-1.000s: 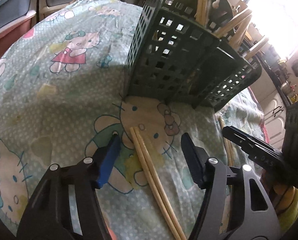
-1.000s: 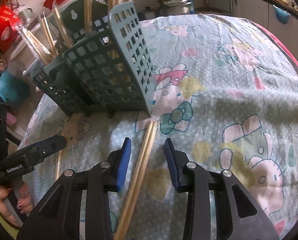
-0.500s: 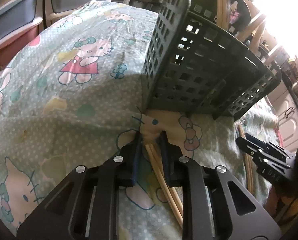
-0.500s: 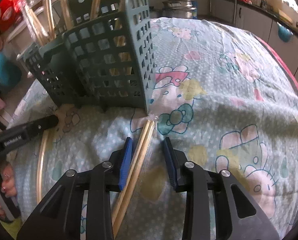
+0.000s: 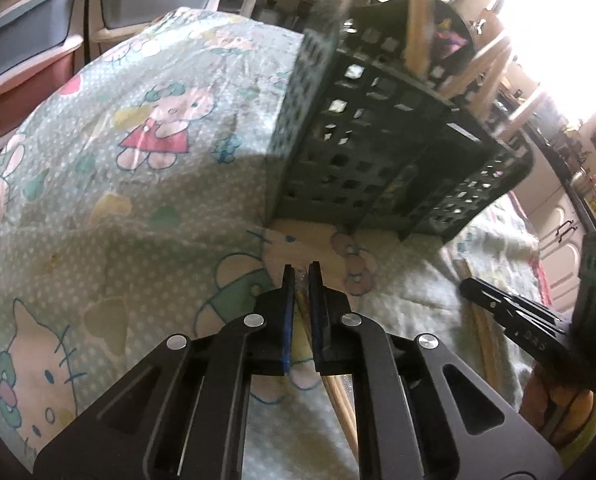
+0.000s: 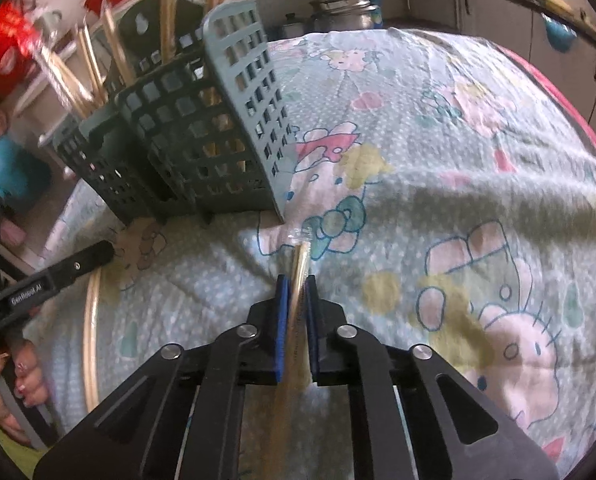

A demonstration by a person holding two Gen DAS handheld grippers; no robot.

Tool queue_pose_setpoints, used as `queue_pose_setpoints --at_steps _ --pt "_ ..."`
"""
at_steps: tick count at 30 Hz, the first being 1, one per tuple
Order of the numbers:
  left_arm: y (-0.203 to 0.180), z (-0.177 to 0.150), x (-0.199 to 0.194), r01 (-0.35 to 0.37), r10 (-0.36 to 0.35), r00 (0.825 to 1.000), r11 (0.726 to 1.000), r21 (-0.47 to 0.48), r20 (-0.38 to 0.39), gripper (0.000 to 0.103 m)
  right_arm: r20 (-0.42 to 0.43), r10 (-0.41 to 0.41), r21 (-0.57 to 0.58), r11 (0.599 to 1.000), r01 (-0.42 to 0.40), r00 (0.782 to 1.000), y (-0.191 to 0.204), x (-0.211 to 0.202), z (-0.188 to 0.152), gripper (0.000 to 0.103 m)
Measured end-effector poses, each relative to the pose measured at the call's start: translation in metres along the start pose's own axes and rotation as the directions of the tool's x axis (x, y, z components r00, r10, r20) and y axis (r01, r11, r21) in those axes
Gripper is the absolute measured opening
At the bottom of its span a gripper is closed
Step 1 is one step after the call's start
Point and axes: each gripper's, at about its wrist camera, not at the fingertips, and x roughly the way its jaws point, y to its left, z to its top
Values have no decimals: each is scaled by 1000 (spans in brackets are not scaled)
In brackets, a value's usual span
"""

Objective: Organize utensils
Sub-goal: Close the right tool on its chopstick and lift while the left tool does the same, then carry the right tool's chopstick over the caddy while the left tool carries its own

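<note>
Both grippers, left (image 5: pixel 302 276) and right (image 6: pixel 294 284), have closed jaws on chopsticks (image 6: pixel 298 276).

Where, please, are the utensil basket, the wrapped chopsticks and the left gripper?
utensil basket (image 6: pixel 233 120), right wrist view, light perforated side wall.
wrapped chopsticks (image 6: pixel 300 264), right wrist view, tip beyond the jaws.
left gripper (image 5: pixel 302 276), left wrist view, between fingertips.

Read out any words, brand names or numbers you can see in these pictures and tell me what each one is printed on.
"GenRobot.AI": white lettering on the side of the left gripper, seen in the right wrist view.
Unreadable: faint lettering on the right gripper in the left wrist view, too small and dim to be sure of.
Unreadable: white characters on the red container behind the utensil basket, too blurred.
The cartoon tablecloth shows pictures only, no readable words.
</note>
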Motion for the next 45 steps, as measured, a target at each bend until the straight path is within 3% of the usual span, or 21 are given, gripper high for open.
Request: queue_pose_setpoints --at_steps 5,17,31,45 --pt "-11 3 -15 26 -27 999 999 22 35 4 37 75 47 996 -77 996 -8 -18 3 7" --pt "-35 18 -46 64 -72 991 995 71 117 3 176 151 -34 989 -147 973 17 -73 8 6" --pt "-58 44 -93 94 -124 962 987 129 244 3 326 185 -149 978 -143 927 49 -126 15 6" --pt "-76 66 -123 98 -153 933 979 181 326 3 411 202 -183 974 -137 889 59 -152 28 6"
